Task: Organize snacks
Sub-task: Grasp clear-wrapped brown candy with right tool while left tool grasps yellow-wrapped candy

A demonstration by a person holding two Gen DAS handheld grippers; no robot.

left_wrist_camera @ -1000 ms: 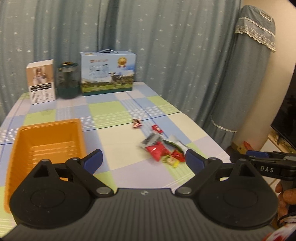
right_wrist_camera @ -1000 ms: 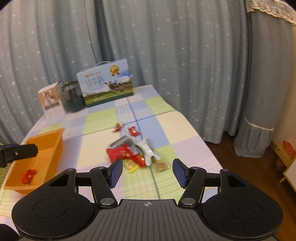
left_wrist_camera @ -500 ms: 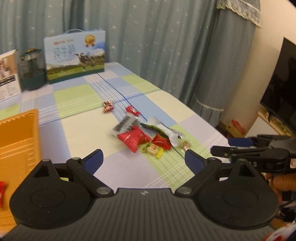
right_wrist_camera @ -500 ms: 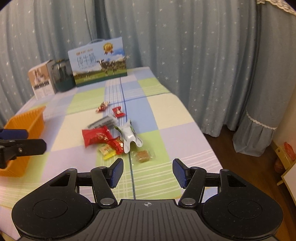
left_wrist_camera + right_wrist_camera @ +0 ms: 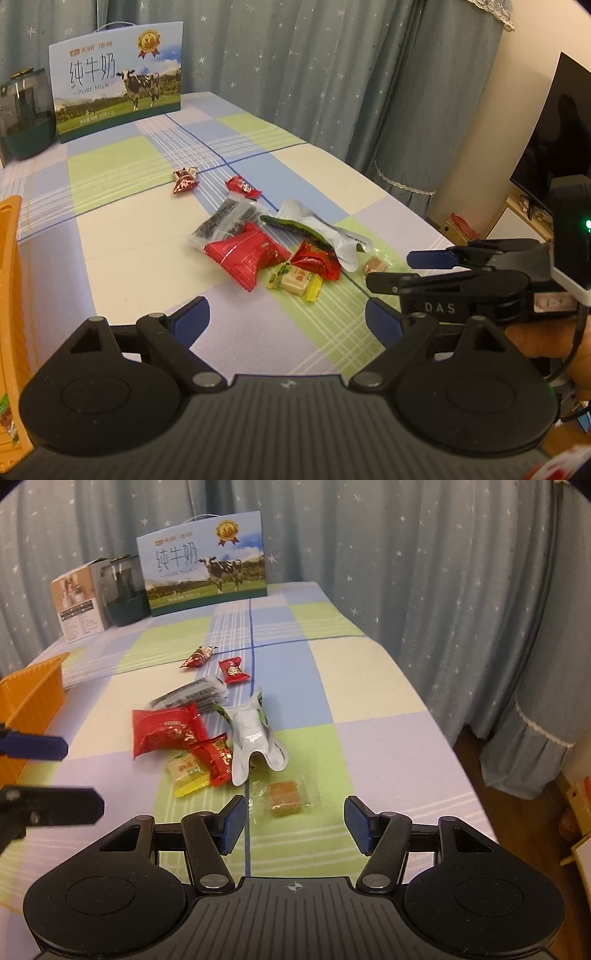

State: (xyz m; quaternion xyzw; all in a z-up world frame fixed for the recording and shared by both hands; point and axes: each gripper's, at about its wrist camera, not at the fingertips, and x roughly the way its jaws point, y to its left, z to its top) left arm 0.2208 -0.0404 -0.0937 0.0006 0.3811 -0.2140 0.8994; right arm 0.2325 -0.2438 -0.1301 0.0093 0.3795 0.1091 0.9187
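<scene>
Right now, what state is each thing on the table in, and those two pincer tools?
Left gripper: jaws closing, nothing between them.
Right gripper: open, empty, just short of the brown candy.
Brown candy: wrapped, lying flat, apart from the pile.
Silver pouch: crumpled, lying on the tablecloth.
Big red packet: sealed, lying flat.
Orange basket: upright, open top.
Milk carton: standing upright, closed.

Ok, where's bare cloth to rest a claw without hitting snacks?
Free: the cloth between the orange basket and the red packet, and the right side beyond the white pouch. Crowded: the middle pile, down to the brown candy.
</scene>
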